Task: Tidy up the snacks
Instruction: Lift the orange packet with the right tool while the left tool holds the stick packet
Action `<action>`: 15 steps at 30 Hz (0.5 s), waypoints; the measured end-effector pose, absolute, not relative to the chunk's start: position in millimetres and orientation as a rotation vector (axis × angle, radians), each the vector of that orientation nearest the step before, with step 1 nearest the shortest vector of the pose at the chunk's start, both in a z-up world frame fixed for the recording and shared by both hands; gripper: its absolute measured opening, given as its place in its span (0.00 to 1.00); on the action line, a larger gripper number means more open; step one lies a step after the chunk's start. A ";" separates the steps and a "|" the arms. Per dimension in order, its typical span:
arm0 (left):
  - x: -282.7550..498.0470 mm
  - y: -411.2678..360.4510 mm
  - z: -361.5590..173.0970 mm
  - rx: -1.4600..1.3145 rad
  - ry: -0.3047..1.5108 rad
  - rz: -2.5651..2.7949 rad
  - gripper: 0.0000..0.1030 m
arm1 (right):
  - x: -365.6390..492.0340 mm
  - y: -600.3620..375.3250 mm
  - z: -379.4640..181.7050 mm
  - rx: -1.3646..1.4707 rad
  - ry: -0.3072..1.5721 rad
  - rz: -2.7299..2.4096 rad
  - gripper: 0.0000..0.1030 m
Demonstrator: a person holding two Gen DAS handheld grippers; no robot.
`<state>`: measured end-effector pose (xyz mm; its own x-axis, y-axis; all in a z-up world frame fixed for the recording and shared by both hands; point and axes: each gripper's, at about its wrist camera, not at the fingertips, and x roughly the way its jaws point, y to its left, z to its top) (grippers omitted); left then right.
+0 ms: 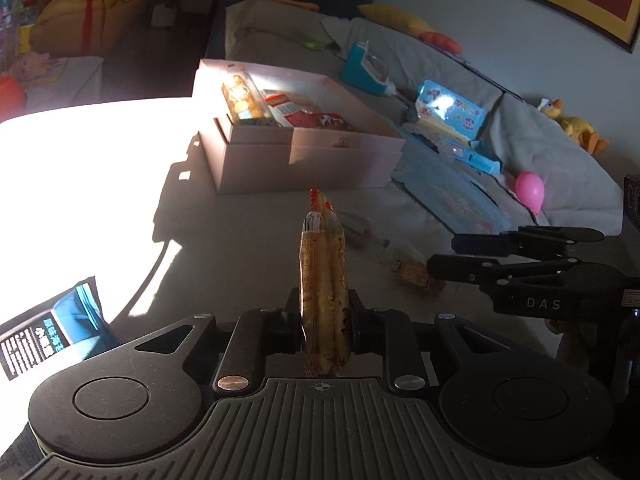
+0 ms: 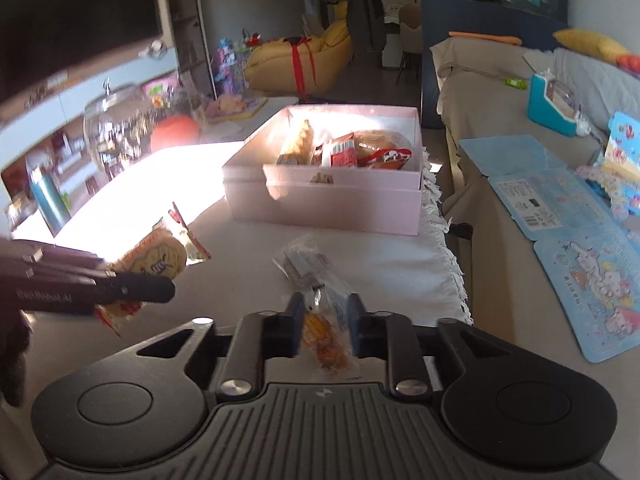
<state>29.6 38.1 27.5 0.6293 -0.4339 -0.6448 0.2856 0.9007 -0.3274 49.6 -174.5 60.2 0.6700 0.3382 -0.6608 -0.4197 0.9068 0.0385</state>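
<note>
Two grippers: left gripper (image 1: 325, 318) clamps yellow snack packet (image 1: 323, 280); right gripper (image 2: 323, 320) straddles clear wrapper (image 2: 326, 340), unclamped.

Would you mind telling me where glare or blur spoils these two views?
Left wrist view: sunlight blows out the table at left, and the pink box casts a hard shadow. Right wrist view: the same glare sits beside the box, and the clear-wrapped snack between the right claw looks blurred.

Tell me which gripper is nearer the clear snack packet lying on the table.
Right. The right gripper has its fingers on either side of the clear packet; the left gripper is off to its left, clamped on a yellow snack bag.
</note>
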 end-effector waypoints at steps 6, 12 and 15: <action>30.3 28.7 12.7 -0.198 0.841 -0.423 0.24 | 63.4 -175.0 36.6 -0.117 0.783 0.421 0.60; 28.6 29.2 10.4 -0.197 0.842 -0.417 0.25 | 55.0 -158.8 29.5 -0.146 0.789 0.474 0.59; 27.7 28.8 10.7 -0.195 0.841 -0.415 0.25 | 53.9 -151.2 34.2 -0.179 0.783 0.469 0.29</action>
<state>27.7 28.8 10.7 0.5924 -0.4304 -0.6810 0.2788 0.9026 -0.3279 53.9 -151.2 34.2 0.6130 0.3390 -0.7136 -0.4692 0.8829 0.0164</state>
